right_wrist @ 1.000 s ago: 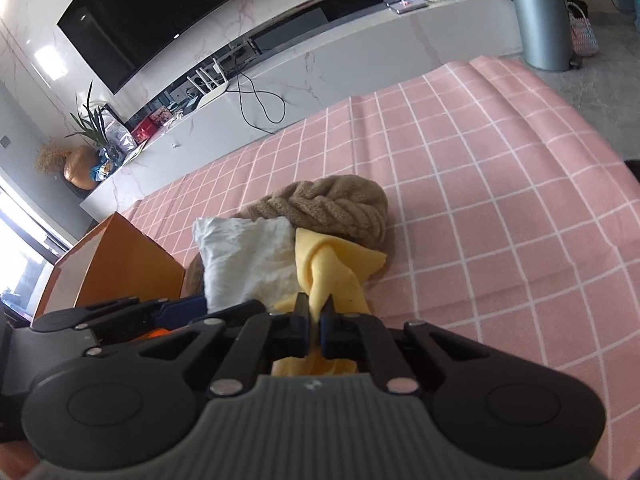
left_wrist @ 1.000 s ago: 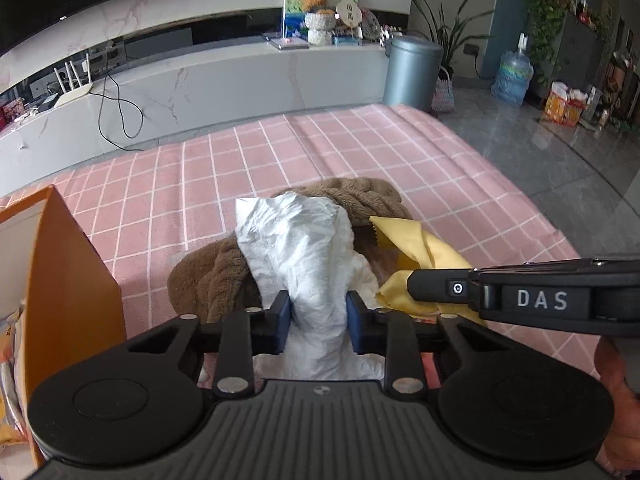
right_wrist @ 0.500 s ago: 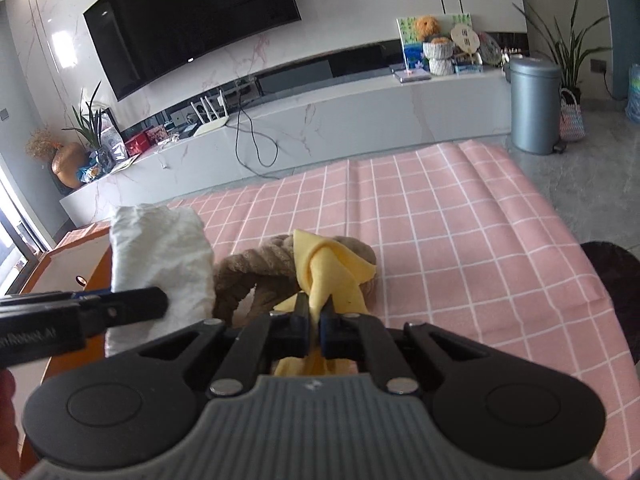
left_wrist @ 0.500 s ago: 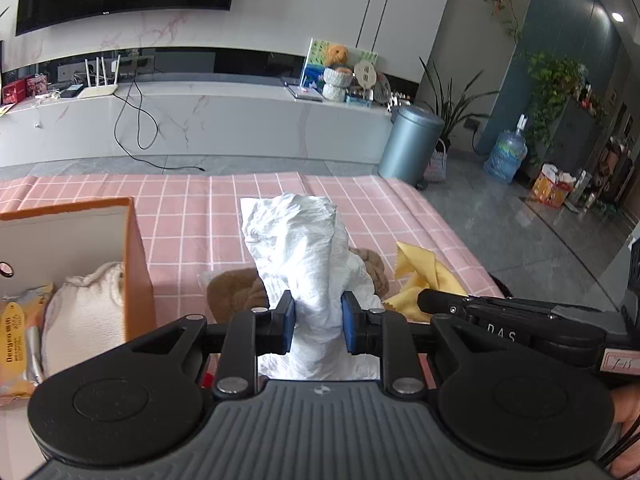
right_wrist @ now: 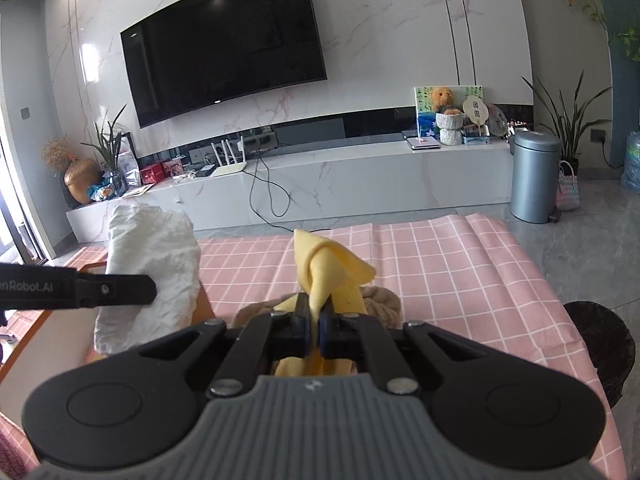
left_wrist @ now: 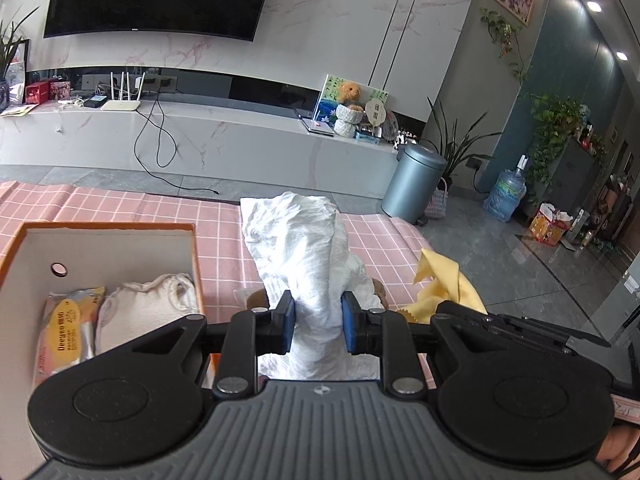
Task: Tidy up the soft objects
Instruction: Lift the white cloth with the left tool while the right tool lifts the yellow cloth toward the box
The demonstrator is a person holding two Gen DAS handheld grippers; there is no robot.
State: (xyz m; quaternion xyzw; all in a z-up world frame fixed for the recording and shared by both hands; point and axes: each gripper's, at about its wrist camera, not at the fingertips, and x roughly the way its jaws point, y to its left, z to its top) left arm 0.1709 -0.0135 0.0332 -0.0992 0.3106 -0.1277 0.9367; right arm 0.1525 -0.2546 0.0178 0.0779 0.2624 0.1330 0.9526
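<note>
My left gripper (left_wrist: 318,326) is shut on a crumpled white cloth (left_wrist: 304,252) and holds it up above the pink checked tablecloth (left_wrist: 224,232). The white cloth also shows in the right wrist view (right_wrist: 152,256). My right gripper (right_wrist: 314,330) is shut on a yellow cloth (right_wrist: 328,272), lifted beside the left one; it shows in the left wrist view (left_wrist: 444,284) too. A brown knitted item (right_wrist: 380,300) lies on the table below both. An orange box (left_wrist: 108,248) stands to the left, holding a cream cloth (left_wrist: 148,300) and a packet (left_wrist: 66,328).
A TV console (right_wrist: 360,176) and a grey bin (right_wrist: 534,176) stand beyond the table's far edge. A dark round stool (right_wrist: 604,344) sits off the table's right side. The orange box's wall (right_wrist: 204,304) is close to the white cloth.
Both grippers have risen from the table, lifting the white and yellow cloths off the brown knitted item. The left gripper has swung left, bringing the orange box's inside into view.
</note>
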